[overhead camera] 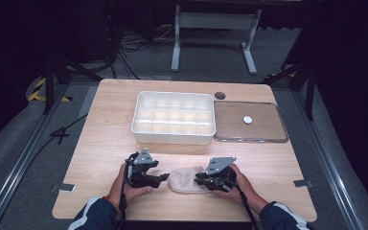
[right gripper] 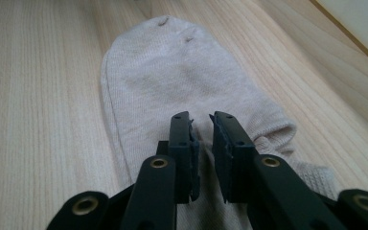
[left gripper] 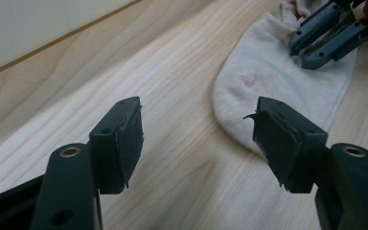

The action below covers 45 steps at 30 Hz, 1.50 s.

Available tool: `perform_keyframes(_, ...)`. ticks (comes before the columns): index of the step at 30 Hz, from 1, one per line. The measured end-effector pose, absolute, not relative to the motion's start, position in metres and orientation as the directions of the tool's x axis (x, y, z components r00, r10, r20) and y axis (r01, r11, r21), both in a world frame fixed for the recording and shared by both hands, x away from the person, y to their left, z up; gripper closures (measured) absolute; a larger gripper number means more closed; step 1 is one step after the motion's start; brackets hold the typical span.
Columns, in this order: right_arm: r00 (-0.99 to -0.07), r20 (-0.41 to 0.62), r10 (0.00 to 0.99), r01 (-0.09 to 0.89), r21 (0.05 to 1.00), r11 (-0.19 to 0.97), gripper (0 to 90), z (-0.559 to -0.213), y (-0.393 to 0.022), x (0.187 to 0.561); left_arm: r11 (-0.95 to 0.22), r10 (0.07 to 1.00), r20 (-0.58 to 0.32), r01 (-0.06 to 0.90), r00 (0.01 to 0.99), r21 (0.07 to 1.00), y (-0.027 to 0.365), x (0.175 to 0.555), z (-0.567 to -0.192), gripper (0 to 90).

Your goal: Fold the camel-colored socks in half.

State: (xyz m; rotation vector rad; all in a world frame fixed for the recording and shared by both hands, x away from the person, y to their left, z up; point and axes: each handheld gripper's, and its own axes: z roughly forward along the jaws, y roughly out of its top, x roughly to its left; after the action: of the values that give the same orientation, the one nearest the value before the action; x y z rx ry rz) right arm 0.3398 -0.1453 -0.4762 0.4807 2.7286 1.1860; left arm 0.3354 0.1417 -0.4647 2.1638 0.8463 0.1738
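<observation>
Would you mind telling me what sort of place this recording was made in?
Probably a lab or recording studio: a wooden table on grey carpet, framed by metal rails, loose cables behind, dark surroundings.

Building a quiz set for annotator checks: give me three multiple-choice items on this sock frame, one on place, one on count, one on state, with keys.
1. Where does the beige sock lie?
A. in the white divided tray
B. on the wooden table, between the two grippers
C. on the clear lid

2. How many small white round things lie on the clear lid?
A. one
B. three
C. none

3. How do the left gripper jaws stand?
A. clamped on the sock
B. apart, nothing between the pads
C. clamped on the tray rim

Key: 1 B, the sock rests on the table in front of the white divided tray, with the right gripper over its cuff end. 2 A, a single white disc sits on the lid. 3 B, the left gripper view shows bare wood between its pads, the sock toe just beyond.
</observation>
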Motion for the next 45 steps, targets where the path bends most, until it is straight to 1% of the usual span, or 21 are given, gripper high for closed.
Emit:
perform_keyframes(7,-0.947,0.009,0.320,0.224,0.732,0.644,78.2,-0.477,-0.141,0.342,-0.468,0.627,-0.145,0.519,0.765,0.715,0.123,0.337,-0.469,33.6)
perform_keyframes(11,-0.950,0.001,0.313,0.214,0.732,0.647,78.3,-0.477,-0.140,0.343,-0.513,0.622,-0.108,0.507,0.776,0.693,0.115,0.337,-0.475,33.4)
perform_keyframes(14,-0.951,-0.004,0.308,0.208,0.729,0.652,78.7,-0.476,-0.138,0.344,-0.530,0.620,-0.078,0.490,0.781,0.692,0.113,0.335,-0.478,35.1)
perform_keyframes(16,-0.952,-0.001,0.307,0.209,0.729,0.652,78.8,-0.476,-0.137,0.344,-0.523,0.623,-0.084,0.494,0.778,0.695,0.114,0.335,-0.479,35.0)
perform_keyframes(20,-0.951,-0.003,0.309,0.209,0.729,0.651,78.9,-0.476,-0.137,0.344,-0.544,0.624,-0.058,0.487,0.779,0.683,0.112,0.333,-0.478,35.5)
perform_keyframes(21,-0.951,-0.003,0.309,0.209,0.730,0.651,78.9,-0.476,-0.137,0.344,-0.555,0.605,-0.061,0.475,0.794,0.683,0.111,0.333,-0.477,38.1)
perform_keyframes(22,-0.951,-0.005,0.310,0.209,0.729,0.652,78.9,-0.476,-0.137,0.344,-0.567,0.590,-0.063,0.469,0.805,0.677,0.111,0.332,-0.475,45.0)
perform_keyframes(23,-0.950,-0.005,0.312,0.210,0.729,0.651,78.9,-0.476,-0.137,0.343,-0.568,0.590,-0.066,0.472,0.805,0.674,0.110,0.333,-0.475,48.2)
perform_keyframes(25,-0.950,-0.003,0.312,0.211,0.729,0.651,78.9,-0.476,-0.137,0.344,-0.573,0.591,-0.067,0.476,0.804,0.667,0.110,0.333,-0.474,49.0)
perform_keyframes(30,-0.946,-0.004,0.323,0.220,0.727,0.650,79.1,-0.476,-0.134,0.343,-0.589,0.590,-0.083,0.499,0.803,0.635,0.112,0.334,-0.470,61.6)
perform_keyframes(33,-0.945,-0.016,0.326,0.214,0.726,0.653,79.2,-0.476,-0.132,0.342,-0.588,0.590,-0.092,0.504,0.803,0.632,0.114,0.336,-0.469,65.4)
perform_keyframes(41,-0.943,-0.018,0.332,0.217,0.723,0.656,80.1,-0.476,-0.127,0.343,-0.570,0.590,-0.132,0.526,0.797,0.631,0.117,0.335,-0.469,80.6)
perform_keyframes(45,-0.943,-0.012,0.334,0.223,0.721,0.656,80.5,-0.475,-0.126,0.345,-0.587,0.591,-0.109,0.518,0.800,0.622,0.116,0.334,-0.467,81.2)
